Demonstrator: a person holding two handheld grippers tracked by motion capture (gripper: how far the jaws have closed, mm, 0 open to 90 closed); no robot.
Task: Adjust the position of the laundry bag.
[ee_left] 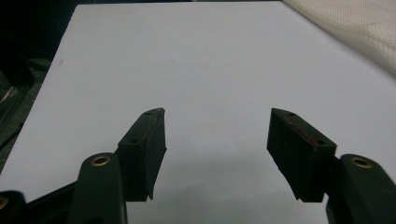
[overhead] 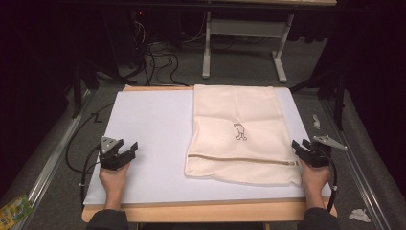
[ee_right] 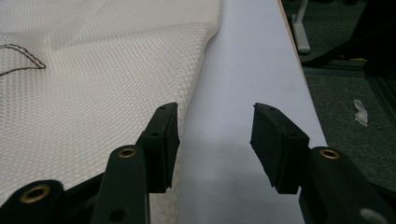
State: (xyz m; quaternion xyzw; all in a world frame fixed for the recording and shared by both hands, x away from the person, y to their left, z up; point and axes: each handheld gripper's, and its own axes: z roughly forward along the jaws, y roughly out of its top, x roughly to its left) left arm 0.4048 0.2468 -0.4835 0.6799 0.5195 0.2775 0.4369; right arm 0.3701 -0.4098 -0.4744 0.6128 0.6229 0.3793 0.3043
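Hovering nearest, right gripper [overhead: 303, 149] spread wide and empty beside the mesh laundry bag [overhead: 239, 132], left gripper [overhead: 125, 152] likewise released over bare white board [overhead: 153, 129]. Lying flat on the board's right half, likely handling light, limp, slippery; pinching near the zipper [overhead: 239, 159] corner.

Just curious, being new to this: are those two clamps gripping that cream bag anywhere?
No. Both the left hand-held gripper and the right hand-held gripper are open and empty; the right one sits beside the mesh zip bag's edge.

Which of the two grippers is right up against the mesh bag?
The right gripper, at the cream mesh laundry bag's zipper corner; the left gripper sits apart on the bare white board.
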